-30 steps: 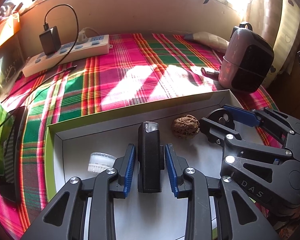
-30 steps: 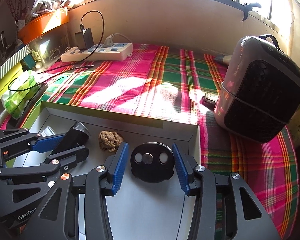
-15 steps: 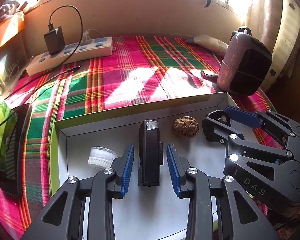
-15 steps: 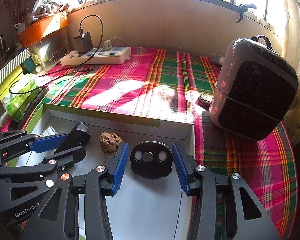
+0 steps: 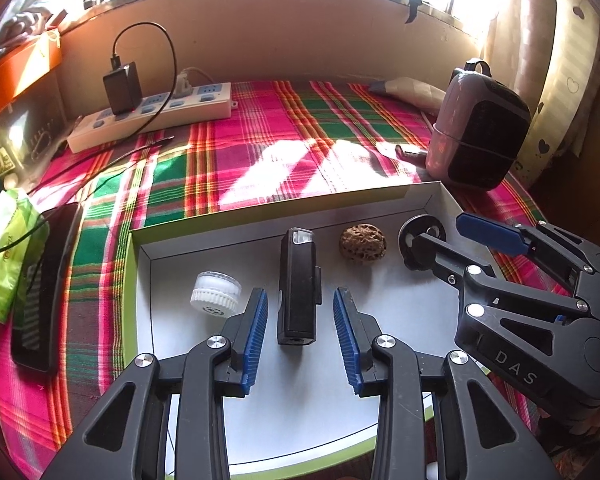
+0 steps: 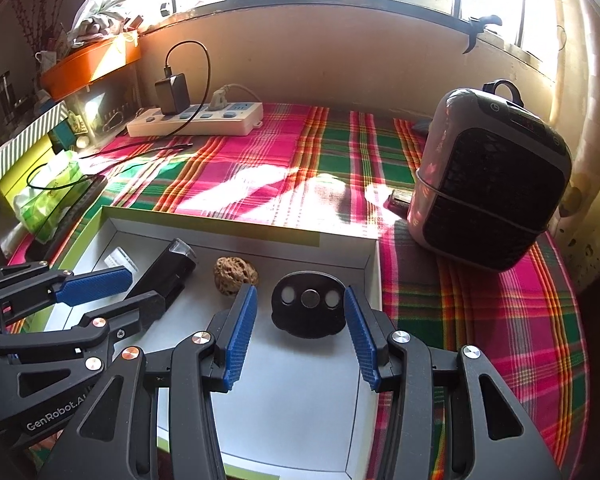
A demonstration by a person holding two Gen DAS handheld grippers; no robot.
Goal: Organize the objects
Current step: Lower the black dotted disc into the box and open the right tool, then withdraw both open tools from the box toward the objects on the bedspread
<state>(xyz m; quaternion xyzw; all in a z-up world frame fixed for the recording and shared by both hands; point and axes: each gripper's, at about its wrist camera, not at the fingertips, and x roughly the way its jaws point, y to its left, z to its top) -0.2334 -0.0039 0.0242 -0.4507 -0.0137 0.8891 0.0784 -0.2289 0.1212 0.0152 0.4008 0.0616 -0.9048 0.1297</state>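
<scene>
Box (image 5: pixel 148 248) holds flashlight (image 5: pixel 298 284), walnut (image 5: pixel 363 245), cap (image 5: pixel 216 294), disc (image 6: pixel 309 299).

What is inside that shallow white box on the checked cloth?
Four things lie in the white box: a ridged white cap, a black oblong light, a wrinkled brown nut and a round black disc. The tongs cover the box's near floor.
</scene>
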